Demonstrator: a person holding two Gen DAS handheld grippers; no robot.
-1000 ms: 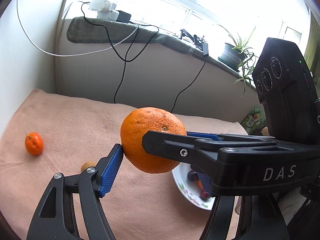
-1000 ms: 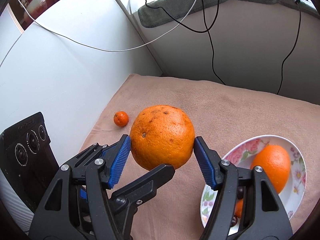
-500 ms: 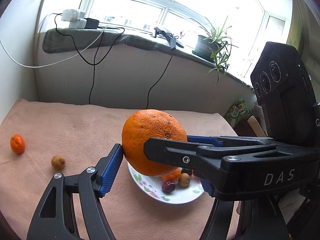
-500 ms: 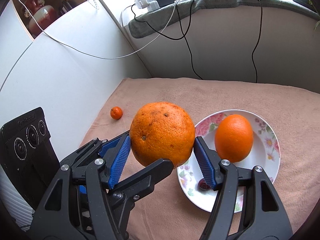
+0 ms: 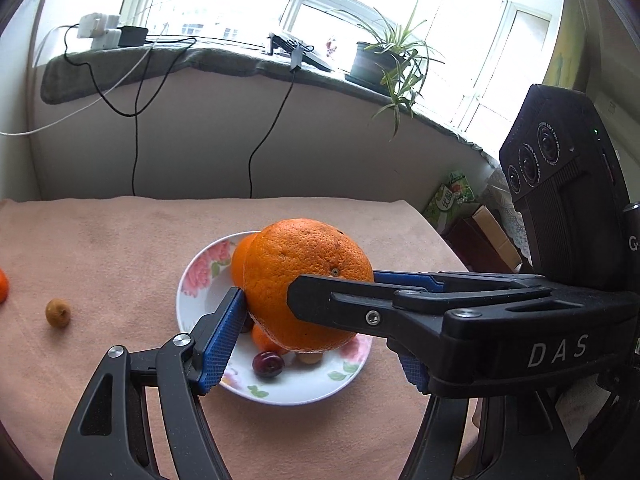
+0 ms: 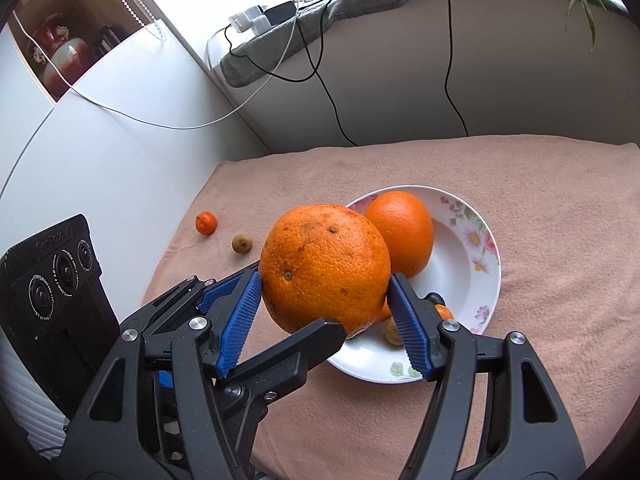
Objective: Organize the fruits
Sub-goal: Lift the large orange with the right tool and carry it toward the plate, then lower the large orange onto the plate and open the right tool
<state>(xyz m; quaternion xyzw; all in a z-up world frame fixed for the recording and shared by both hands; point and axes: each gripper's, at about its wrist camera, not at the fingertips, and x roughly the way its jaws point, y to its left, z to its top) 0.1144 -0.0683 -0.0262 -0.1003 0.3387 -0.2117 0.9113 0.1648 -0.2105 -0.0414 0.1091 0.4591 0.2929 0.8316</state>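
Both the left gripper [image 5: 316,344] and the right gripper [image 6: 324,320] clamp one large orange [image 6: 325,267] above the floral plate [image 6: 476,280] holding smaller fruit.

Both wrist views sit close above the plate [image 5: 188,280], looking down over it. Left view faces the window sill [image 5: 224,62] straight on. Right view faces the sill [image 6: 360,4] from the plate's [image 6: 490,276] right, angled left. Shared: plate, large orange [image 5: 304,280] [image 6: 324,268], sill.
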